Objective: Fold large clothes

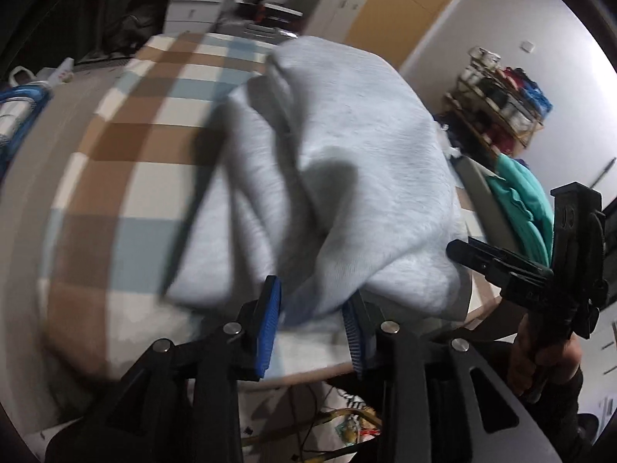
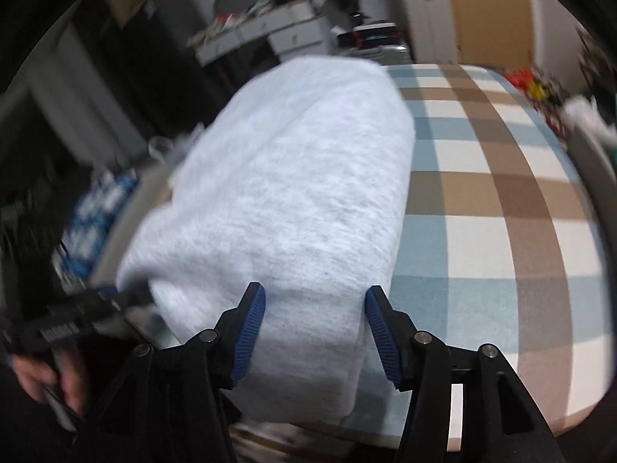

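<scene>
Blue ribbed pads of the right gripper (image 2: 314,332) are spread around the near edge of the pale grey fleece garment (image 2: 293,193), folded at frame centre on the blue-and-brown checked tablecloth (image 2: 482,200). The left gripper (image 1: 310,324) is likewise spread, nothing pinched. Folding seems nearly done; smoothing or a final fold is called for next.

dim indoor light, heavy motion blur, fisheye bending and dark corners; glare upper right.
</scene>
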The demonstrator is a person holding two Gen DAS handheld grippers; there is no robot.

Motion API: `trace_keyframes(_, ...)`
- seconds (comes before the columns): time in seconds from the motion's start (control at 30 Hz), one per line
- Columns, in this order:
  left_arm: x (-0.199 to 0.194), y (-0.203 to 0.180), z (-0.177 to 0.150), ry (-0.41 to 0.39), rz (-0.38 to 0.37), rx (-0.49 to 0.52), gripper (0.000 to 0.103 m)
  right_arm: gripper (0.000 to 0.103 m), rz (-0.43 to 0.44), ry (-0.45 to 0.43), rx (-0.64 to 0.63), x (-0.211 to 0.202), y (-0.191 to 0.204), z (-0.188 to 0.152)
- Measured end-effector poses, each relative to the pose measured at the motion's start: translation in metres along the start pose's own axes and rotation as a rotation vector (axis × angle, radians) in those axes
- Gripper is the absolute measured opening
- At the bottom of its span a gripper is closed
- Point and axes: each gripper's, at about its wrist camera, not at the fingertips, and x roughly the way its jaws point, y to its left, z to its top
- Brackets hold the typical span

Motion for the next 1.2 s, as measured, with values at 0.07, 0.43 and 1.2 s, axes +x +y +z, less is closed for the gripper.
trace_keyframes(0.07, -0.020, -0.013, -0.006, -0.030, 0.079, 0.039, 0.027, 0.055, -0.016, 0.005, -0.017, 0.001, 0.003, -0.001)
trace_keyframes(0.43, 0.029, -0.072, 0.052, -0.037, -0.110, 0.213, 0.060, 0.053, 0.055, -0.016, 0.038, -0.012, -0.009, -0.003)
trace_keyframes(1.2, 0.073, -0.030, 0.042, 0.043, -0.097, 0.127, 0.059, 0.029, -0.086, 0.280, -0.246, 0.129, 0.079, 0.210)
